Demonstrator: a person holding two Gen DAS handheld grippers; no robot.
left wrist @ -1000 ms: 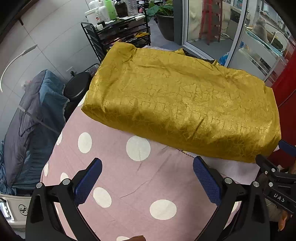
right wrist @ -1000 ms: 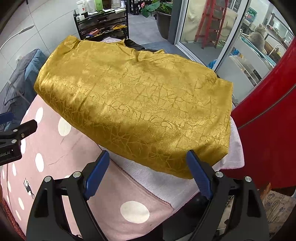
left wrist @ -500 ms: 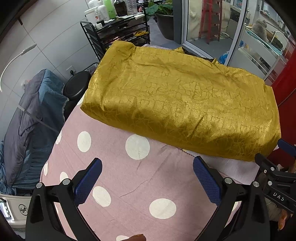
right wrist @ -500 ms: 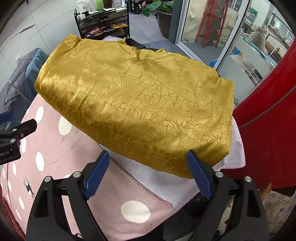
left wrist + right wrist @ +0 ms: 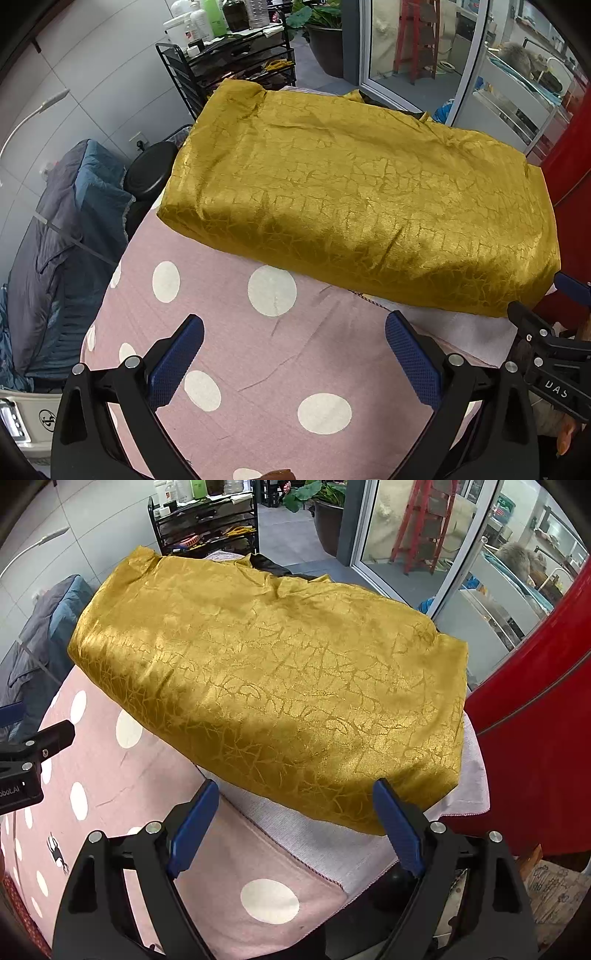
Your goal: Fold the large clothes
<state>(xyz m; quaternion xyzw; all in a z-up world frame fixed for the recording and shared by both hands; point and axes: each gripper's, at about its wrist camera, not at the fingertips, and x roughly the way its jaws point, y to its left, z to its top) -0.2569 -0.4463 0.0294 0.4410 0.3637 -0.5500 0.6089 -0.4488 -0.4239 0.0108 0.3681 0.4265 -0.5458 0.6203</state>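
Little has moved since the earlier frames: our gold garment still lies folded in a thick rectangle across the far edge of the polka-dot counter, reaching its right corner. We judge this fold finished, as our left claw and right claw hover before it, spread wide, gripping nothing.

Grey tiled wall on the left, a white lamp arching off it. Black wire rack at the back, loaded with bottles. Potted plant beside glass doors, daylight coming through, red ladder beyond.
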